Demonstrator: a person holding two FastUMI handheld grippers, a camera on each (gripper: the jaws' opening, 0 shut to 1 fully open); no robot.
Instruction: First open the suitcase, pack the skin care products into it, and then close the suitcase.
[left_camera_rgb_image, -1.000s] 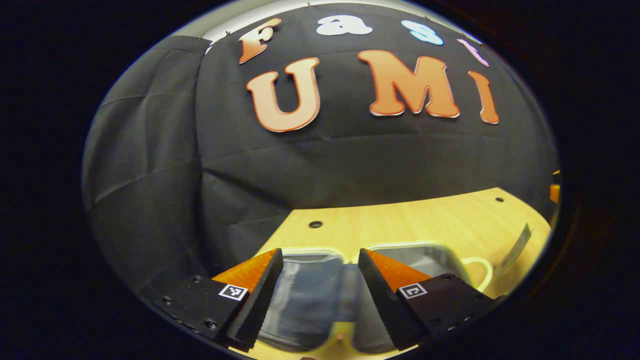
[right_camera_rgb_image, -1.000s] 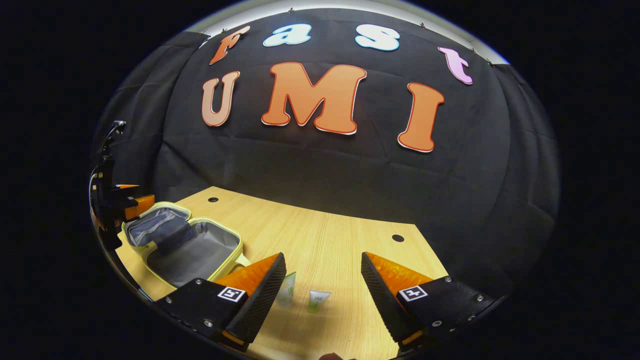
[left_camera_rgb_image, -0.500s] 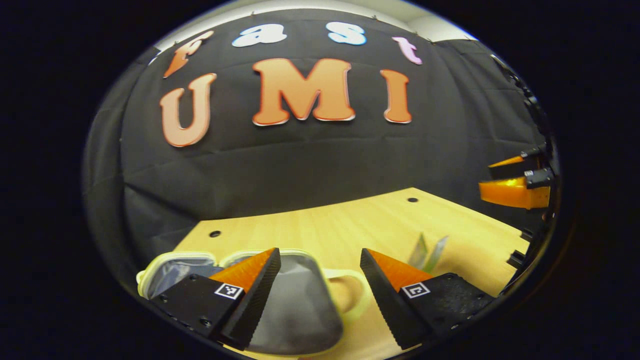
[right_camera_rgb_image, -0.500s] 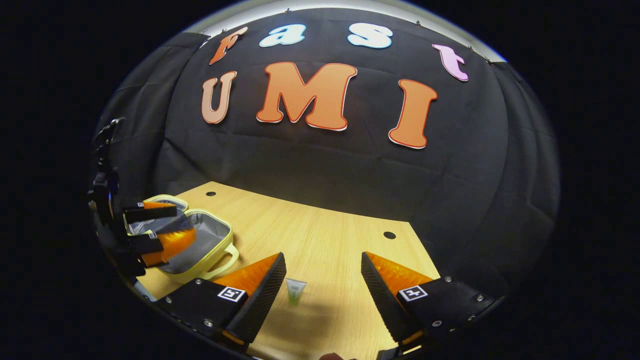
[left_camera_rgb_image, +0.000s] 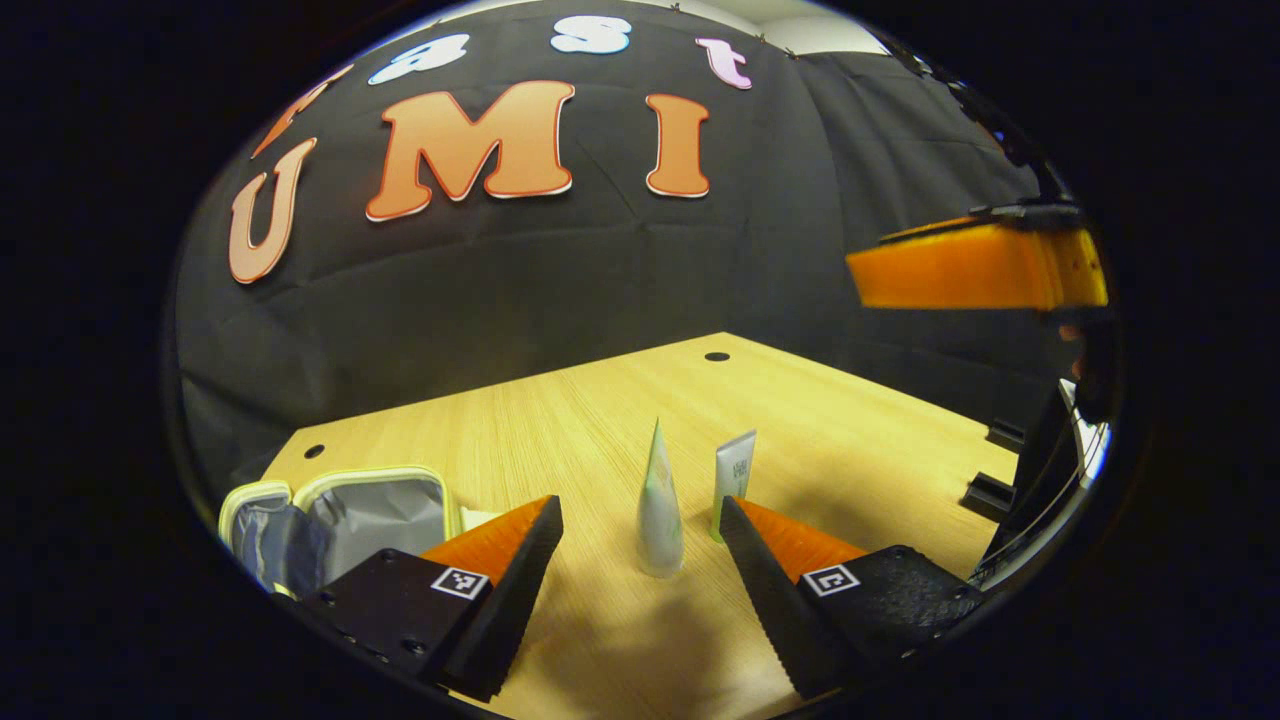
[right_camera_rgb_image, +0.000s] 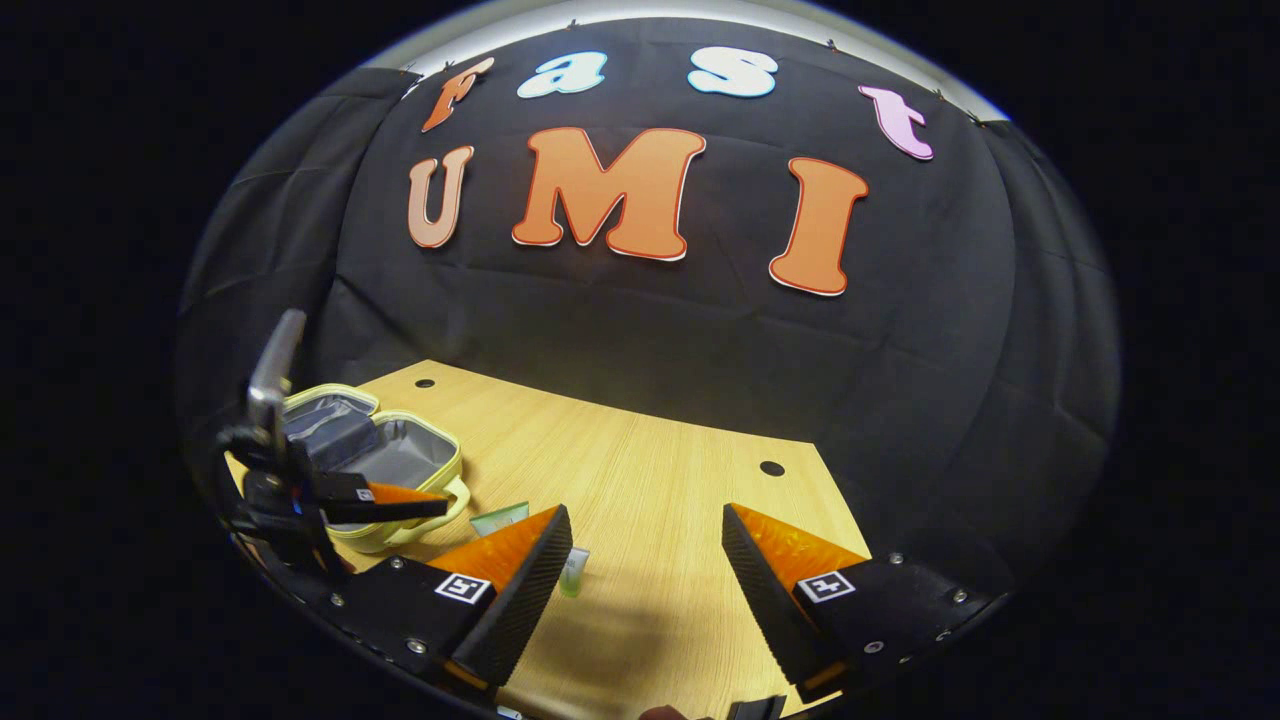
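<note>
A small pale-yellow suitcase (left_camera_rgb_image: 340, 505) lies open on the wooden table, grey lining showing, at the lower left of the left gripper view. Two skin care tubes stand upright: a tall tapered one (left_camera_rgb_image: 659, 510) and a shorter flat one (left_camera_rgb_image: 733, 478). My left gripper (left_camera_rgb_image: 640, 585) is open, and the tapered tube stands just beyond the gap between its fingers, untouched. My right gripper (right_camera_rgb_image: 648, 590) is open over bare table. In the right gripper view the suitcase (right_camera_rgb_image: 385, 455) sits at the left, with the left gripper (right_camera_rgb_image: 330, 500) in front of it and tube tops (right_camera_rgb_image: 500, 517) peeking beside my own left finger.
The wooden table (right_camera_rgb_image: 640, 480) has small round holes (right_camera_rgb_image: 771, 468) near its back edge and ends at the black cloth wall. In the left gripper view the right gripper (left_camera_rgb_image: 975, 270) hangs large at the upper right, above the table's right edge.
The left gripper has swung right, away from the open suitcase, and now faces the two tubes. The right gripper has barely moved and stays open.
</note>
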